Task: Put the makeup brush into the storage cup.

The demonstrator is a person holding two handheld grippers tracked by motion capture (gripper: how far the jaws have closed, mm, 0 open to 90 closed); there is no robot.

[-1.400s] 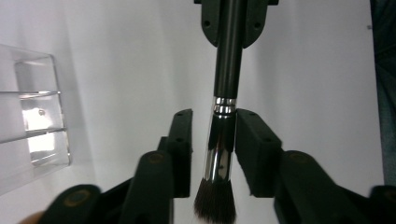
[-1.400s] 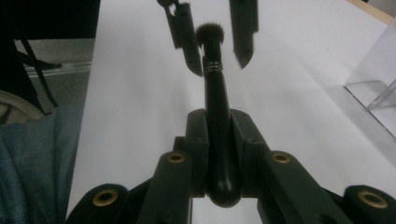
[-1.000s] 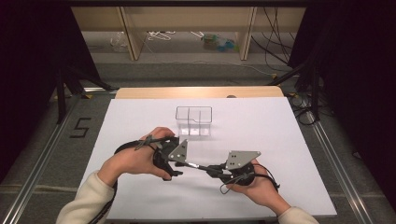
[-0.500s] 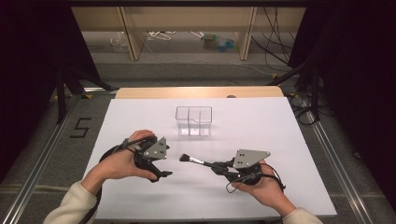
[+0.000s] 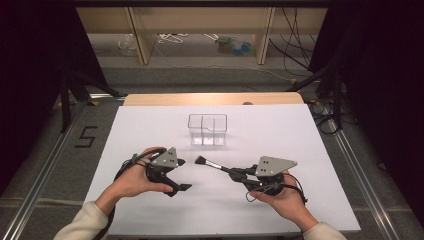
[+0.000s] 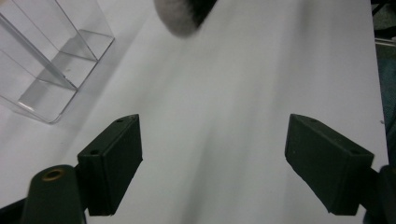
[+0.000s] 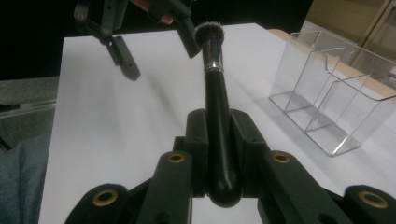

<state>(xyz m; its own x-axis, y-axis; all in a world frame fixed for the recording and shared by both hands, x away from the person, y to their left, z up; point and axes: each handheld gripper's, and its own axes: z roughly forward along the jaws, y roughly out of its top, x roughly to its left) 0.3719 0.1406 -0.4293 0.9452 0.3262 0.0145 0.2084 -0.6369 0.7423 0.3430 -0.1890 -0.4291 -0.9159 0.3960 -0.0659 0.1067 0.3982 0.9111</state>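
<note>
A black makeup brush (image 5: 216,167) with a silver band and dark bristles sticks out to the left from my right gripper (image 5: 239,174), which is shut on its handle (image 7: 219,140). The bristle head (image 7: 209,31) is held just above the white table. My left gripper (image 5: 181,175) stands open a little left of the bristles, nothing between its jaws; the bristle tip (image 6: 184,16) is blurred at the top of the left gripper view. A clear plastic organizer (image 5: 207,129) with compartments stands upright behind both grippers, empty.
The white table (image 5: 150,125) spreads wide around the organizer (image 7: 327,88), with a wooden edge (image 5: 210,98) at its far side. Dark floor, metal rails and a black stand (image 5: 75,85) flank the table.
My left gripper has let go of the brush, opened, and pulled back to the left. My right gripper keeps hold of the handle and has shifted slightly right.
</note>
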